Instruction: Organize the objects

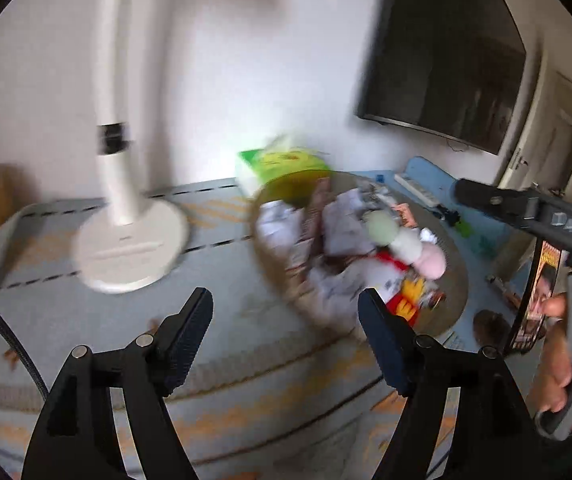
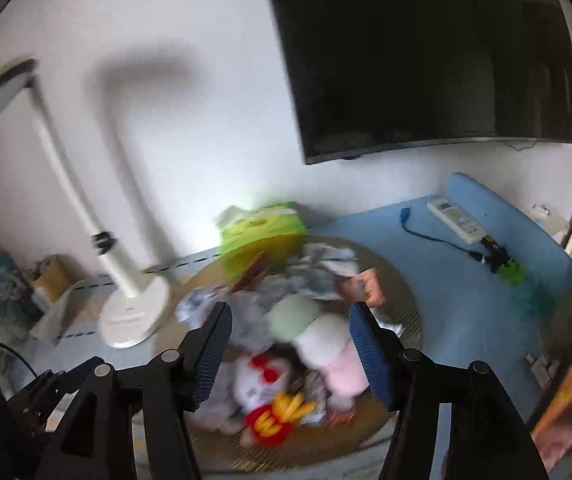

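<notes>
Left wrist view: left gripper [image 1: 286,340] is hovering with jaws apart, nothing between them, over the patterned cloth [image 1: 246,360]; the round basket [image 1: 451,292] heaped with toys is lying ahead, right of the white lamp base [image 1: 130,248]. Right wrist view: right gripper [image 2: 289,344] is hanging above the basket [image 2: 401,304], jaws spread, gripping nothing; image is blurring.

Left gripper [image 1: 286,320], low in its frame, has jaws spread apart with nothing between them. Right gripper [image 2: 289,344] likewise gapes empty. A hand [image 1: 557,364] grips a handle at right edge.
</notes>
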The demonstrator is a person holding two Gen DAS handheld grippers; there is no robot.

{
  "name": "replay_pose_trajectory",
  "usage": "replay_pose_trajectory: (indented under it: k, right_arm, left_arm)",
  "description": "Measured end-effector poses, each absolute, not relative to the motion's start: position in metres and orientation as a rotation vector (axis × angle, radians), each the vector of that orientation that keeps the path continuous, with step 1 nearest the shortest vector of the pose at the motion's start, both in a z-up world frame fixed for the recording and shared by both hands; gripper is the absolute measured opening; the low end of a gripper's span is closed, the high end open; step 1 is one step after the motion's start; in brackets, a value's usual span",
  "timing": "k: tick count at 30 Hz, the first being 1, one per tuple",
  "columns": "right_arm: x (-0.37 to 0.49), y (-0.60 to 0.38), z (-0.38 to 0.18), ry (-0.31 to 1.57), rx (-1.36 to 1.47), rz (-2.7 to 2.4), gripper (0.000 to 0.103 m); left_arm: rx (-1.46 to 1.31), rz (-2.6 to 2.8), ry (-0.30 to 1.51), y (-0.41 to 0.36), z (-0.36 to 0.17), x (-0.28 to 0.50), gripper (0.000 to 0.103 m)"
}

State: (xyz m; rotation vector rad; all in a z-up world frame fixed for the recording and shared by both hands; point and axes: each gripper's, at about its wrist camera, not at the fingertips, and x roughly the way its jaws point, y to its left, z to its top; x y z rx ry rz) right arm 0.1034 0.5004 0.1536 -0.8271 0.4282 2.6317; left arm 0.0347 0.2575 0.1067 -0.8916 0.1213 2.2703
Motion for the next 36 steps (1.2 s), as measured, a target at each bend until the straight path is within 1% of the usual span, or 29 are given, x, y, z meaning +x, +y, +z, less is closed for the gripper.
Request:
replay_pose_trajectory:
  k: [1, 3, 5, 7, 8, 9, 12, 15, 19, 24, 33, 34, 35, 36]
  right_arm:
    - [0.109, 0.491, 0.157, 0.427, -0.822, 2.647, 0.067]
    - [0.122, 0.463, 0.164, 0.417, -0.804, 2.697, 0.069]
    - [0.125, 0.438, 0.164, 0.399, -0.812, 2.744, 0.073]
    - [0.126, 0.407, 0.159, 0.388, -0.854, 2.791, 0.081]
    - [0.125, 0.393, 0.154, 0.387, -0.884, 2.809, 0.082]
    - [0.122, 0.376, 0.146, 0.381, -0.922, 2.822, 0.084]
    - [0.111, 0.336, 0.118, 0.358, -1.051, 2.820, 0.084]
    - [0.102, 0.308, 0.086, 0.331, -1.170, 2.791, 0.084]
    - [0.096, 0.283, 0.052, 0.182, -1.249, 2.721, 0.084]
    - [0.095, 0.281, 0.039, 0.136, -1.259, 2.686, 0.084]
    - [0.091, 0.296, 0.033, 0.151, -1.264, 2.642, 0.084]
    - [0.091, 0.298, 0.032, 0.151, -1.267, 2.639, 0.084]
    - [0.091, 0.300, 0.031, 0.149, -1.270, 2.635, 0.084]
    - [0.091, 0.302, 0.030, 0.145, -1.270, 2.630, 0.084]
  left_arm:
    - [-0.898, 2.293, 0.126, 0.246, 0.106, 0.035, 0.074]
    - [-0.920, 2.337, 0.135, 0.218, 0.106, 0.039, 0.075]
    - [-0.962, 2.377, 0.133, 0.186, 0.104, 0.040, 0.076]
    - [-1.014, 2.414, 0.111, 0.154, 0.101, 0.042, 0.077]
    - [-1.035, 2.428, 0.092, 0.138, 0.098, 0.043, 0.079]
    - [-1.061, 2.447, 0.080, 0.124, 0.095, 0.044, 0.086]
    - [-1.137, 2.505, 0.055, 0.084, 0.076, 0.047, 0.089]
    - [-1.231, 2.537, 0.034, 0.052, 0.051, 0.046, 0.089]
    - [-1.306, 2.577, 0.041, 0.021, 0.026, 0.042, 0.089]
    - [-1.325, 2.595, -0.028, -0.001, 0.015, 0.037, 0.089]
    - [-1.306, 2.625, -0.052, -0.005, 0.005, 0.032, 0.089]
    - [-1.303, 2.632, -0.045, -0.004, 0.004, 0.031, 0.090]
    - [-1.299, 2.638, -0.026, -0.001, 0.003, 0.031, 0.094]
    - [-1.299, 2.641, 0.004, 0.002, 0.002, 0.031, 0.101]
